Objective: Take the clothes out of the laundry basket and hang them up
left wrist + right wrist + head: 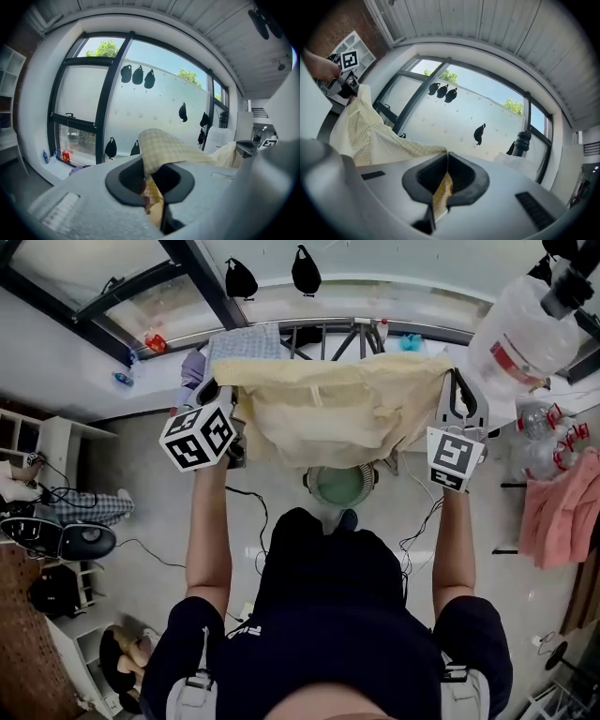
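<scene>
Pale yellow checked garment held spread out, long axis running left to right, body drooping below. Clenched on its top edge: left tongs at one end, right tongs at the other.

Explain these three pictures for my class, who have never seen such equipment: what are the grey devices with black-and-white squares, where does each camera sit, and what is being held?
There is no robot here. A person works a two-jaw gripper in each hand, and the cubes with black-and-white squares are parts of those tools. The head view comes from a camera on the person's head, looking steeply down at their arms and the floor. The other two pictures come from cameras riding on each tool, looking along its jaws toward a large window. The left gripper and the right gripper are each shut on an end of one pale yellow checked cloth garment, which is spread out between them. Each gripper view shows the fabric pinched between the jaws. Below, on the floor, stands a round pale green basket, partly hidden by the garment. A pink cloth hangs at the right.
</scene>
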A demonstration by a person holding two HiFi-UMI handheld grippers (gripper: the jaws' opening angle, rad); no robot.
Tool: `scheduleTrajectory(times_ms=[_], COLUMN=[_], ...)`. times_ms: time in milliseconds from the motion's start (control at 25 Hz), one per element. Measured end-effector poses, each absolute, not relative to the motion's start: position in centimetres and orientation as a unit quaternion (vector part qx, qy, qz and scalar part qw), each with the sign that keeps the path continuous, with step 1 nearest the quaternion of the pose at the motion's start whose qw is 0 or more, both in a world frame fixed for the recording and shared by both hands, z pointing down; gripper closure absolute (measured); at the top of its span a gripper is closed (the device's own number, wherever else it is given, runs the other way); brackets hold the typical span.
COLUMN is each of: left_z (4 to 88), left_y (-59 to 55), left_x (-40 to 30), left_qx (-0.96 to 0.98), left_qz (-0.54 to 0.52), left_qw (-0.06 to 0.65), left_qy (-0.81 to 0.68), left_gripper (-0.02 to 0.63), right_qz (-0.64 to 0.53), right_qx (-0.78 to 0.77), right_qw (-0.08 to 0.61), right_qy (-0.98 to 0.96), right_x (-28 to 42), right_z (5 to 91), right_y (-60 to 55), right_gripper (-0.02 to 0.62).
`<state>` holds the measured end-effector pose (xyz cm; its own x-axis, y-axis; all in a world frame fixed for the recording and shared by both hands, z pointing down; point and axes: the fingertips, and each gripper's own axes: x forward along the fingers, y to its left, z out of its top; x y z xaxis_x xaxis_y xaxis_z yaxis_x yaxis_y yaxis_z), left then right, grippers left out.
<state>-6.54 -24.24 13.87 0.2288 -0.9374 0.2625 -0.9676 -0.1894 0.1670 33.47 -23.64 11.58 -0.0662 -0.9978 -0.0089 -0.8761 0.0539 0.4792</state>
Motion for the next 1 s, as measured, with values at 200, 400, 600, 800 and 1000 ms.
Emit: scheduleTrajectory(times_ms=[200,400,600,800,1000], left_z=[13.5,12.8,13.6,17.1,21.5], left_y=[-27.9,-33.8,-39.7,-45.2,-49.9], left_x=[-7.6,-8.6,-8.5,-8.6,-9.6], left_qx=[0.770,0.786,0.805,0.803,0.792], left_qz=[0.048,0.028,0.059,0.077,0.090], left_qw=[0.162,0.172,0.177,0.213,0.255], left_qy=[-0.616,-0.593,-0.564,-0.552,-0.547], left_gripper=[0.568,0.568,0.568,0.568,0.568], right_qz=[-0.168,-0.181,-0.155,-0.124,-0.104], right_qx=[0.657,0.672,0.685,0.685,0.685], right_qw=[0.155,0.157,0.174,0.199,0.222], right_qy=[-0.719,-0.700,-0.690,-0.690,-0.686], right_x=[32.2,31.4,31.6,31.4,30.2], right_z=[10.5,8.8,9.8,12.7,15.9], right_y=[-28.1,-32.5,-37.6,-43.2,-48.4], right_gripper=[0.586,0.586,0.586,0.586,0.586])
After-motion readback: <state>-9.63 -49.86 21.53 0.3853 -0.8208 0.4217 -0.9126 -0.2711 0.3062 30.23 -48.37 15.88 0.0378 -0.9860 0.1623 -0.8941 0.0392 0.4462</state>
